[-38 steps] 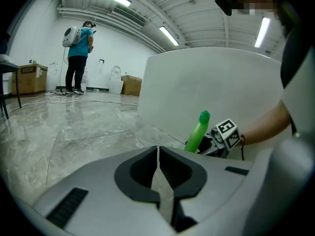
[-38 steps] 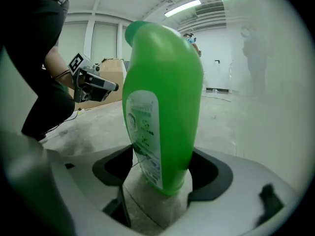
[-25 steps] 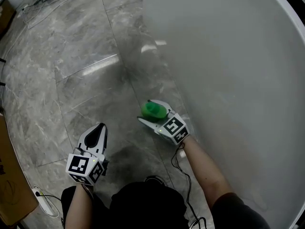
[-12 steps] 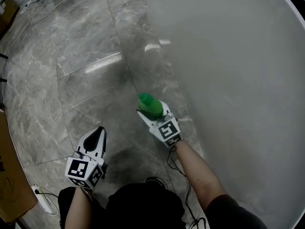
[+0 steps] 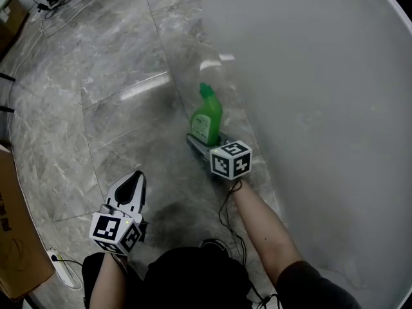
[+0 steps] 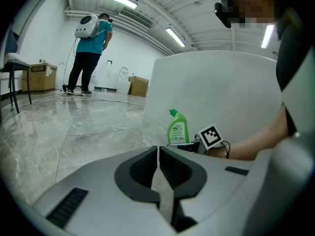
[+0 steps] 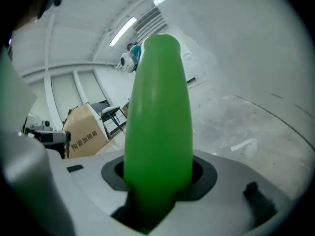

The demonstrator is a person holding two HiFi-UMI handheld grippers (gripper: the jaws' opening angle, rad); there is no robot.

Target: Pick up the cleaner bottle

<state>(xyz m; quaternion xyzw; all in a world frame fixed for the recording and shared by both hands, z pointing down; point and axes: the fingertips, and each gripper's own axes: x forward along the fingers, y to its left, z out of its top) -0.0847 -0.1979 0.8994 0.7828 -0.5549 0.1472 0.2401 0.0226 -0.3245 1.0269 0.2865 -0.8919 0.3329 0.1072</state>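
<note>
Presently, the right tool (image 5: 207, 144) is pinching the cleaner bottle (image 5: 206, 118) low on its body. Its jaws have just been closing, and the right gripper view shows the green body filling the gap with both pads against it. We grip low and from the side to hold the bottle upright, with its cap upward.

The bottle is just beside the white wall (image 5: 309, 108), over the grey floor (image 5: 96, 108). No view settles whether its base has left the floor. We judge that the grasp is made and that the lift is the step in hand.

The left tool (image 5: 133, 180) has its jaws pressed together on nothing. It hangs well apart from the bottle and points toward it. We judge that it is held back so that it does not crowd the one-handed grasp.

The wall is close on the bottle's far side, so we expect the lift to call for a straight rise clear of it. The smooth plastic may slip if the pinch is light.
</note>
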